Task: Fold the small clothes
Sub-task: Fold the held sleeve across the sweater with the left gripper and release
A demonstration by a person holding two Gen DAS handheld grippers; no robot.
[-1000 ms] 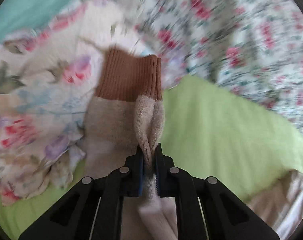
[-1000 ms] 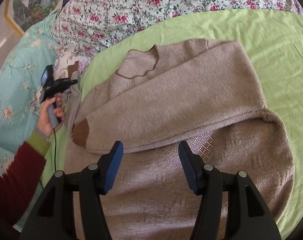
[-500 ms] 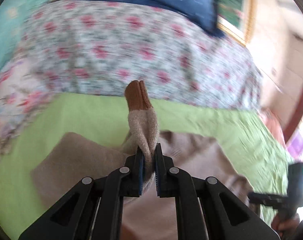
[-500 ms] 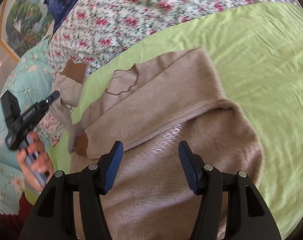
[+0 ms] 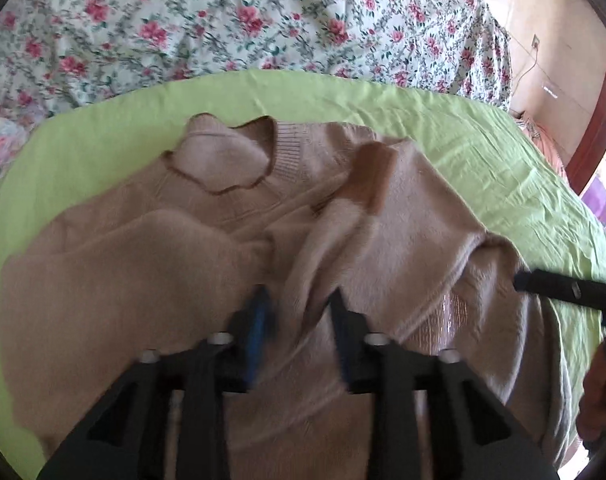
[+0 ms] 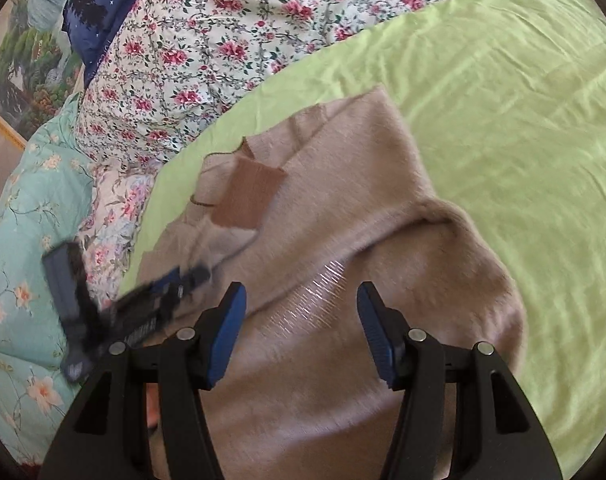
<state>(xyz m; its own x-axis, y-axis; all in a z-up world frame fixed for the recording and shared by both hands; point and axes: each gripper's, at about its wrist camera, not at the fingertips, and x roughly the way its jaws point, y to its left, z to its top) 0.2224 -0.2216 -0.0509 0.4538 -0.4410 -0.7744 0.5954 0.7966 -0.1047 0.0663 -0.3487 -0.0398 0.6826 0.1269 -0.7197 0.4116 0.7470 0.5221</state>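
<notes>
A beige knit sweater (image 5: 151,264) with a brown-trimmed collar (image 5: 223,164) lies on the green sheet (image 5: 103,132). One sleeve with a brown cuff (image 5: 373,176) lies across the chest, running from between the fingers of my left gripper (image 5: 297,304), which is open just above the sleeve. In the right wrist view the sweater (image 6: 363,208) has the brown cuff (image 6: 249,196) lying near the collar. My right gripper (image 6: 301,308) is open and empty above the sweater's body. The left gripper (image 6: 171,286) shows there, blurred, at the left.
A floral quilt (image 5: 223,20) is bunched behind the green sheet (image 6: 523,100). A teal floral cover (image 6: 19,220) and a dark blue pillow (image 6: 99,4) lie at the left. The right gripper's black tip (image 5: 559,286) shows at the right in the left wrist view.
My left gripper carried the sleeve over the sweater, laid it across the chest and opened, letting it go. The right gripper stayed open over the sweater's body.
</notes>
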